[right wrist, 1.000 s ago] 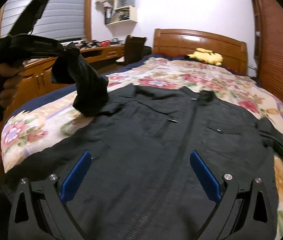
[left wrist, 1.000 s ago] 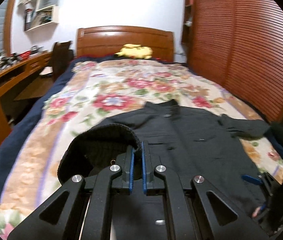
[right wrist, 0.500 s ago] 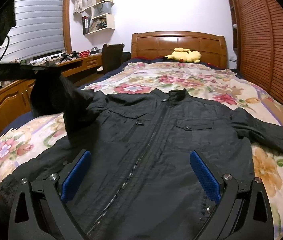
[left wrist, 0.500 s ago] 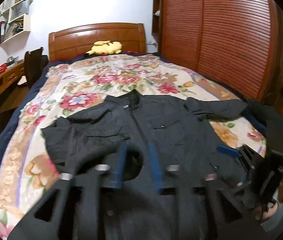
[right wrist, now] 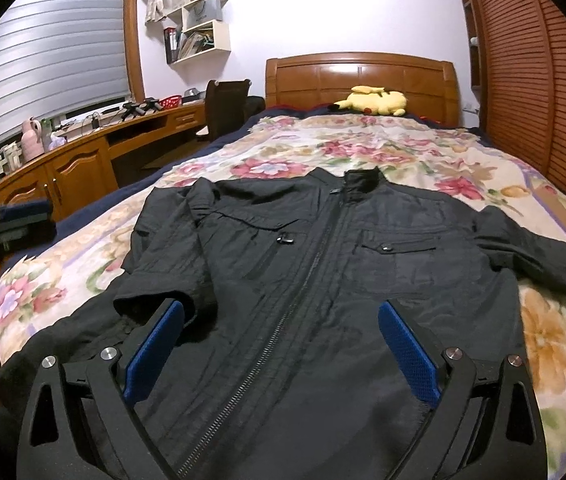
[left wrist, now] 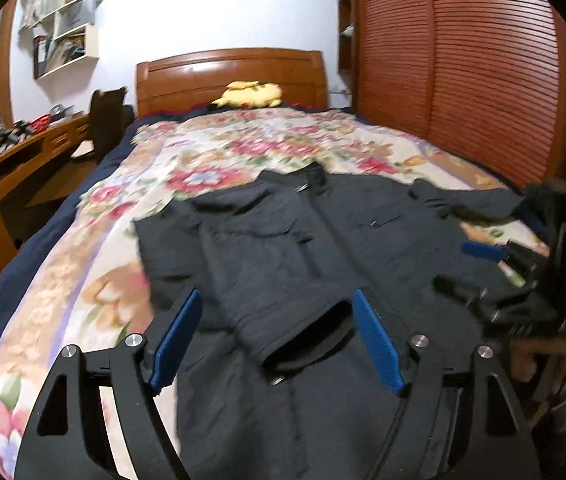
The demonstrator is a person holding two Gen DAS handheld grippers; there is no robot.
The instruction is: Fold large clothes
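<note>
A dark jacket (right wrist: pixel 323 280) lies zipped, front up, on the flowered bedspread (right wrist: pixel 383 148), with one sleeve (left wrist: pixel 243 280) folded across its chest and the other (right wrist: pixel 543 256) stretched out sideways. The left gripper (left wrist: pixel 277 336) hangs over the folded cuff with its jaws opening, gripping nothing. The right gripper (right wrist: pixel 279 344) stands wide open above the hem, empty. A yellow plush toy (right wrist: pixel 375 100) rests by the headboard (right wrist: pixel 359 76).

Black frames, blue-padded fingers (left wrist: pixel 375 344), silver screws
</note>
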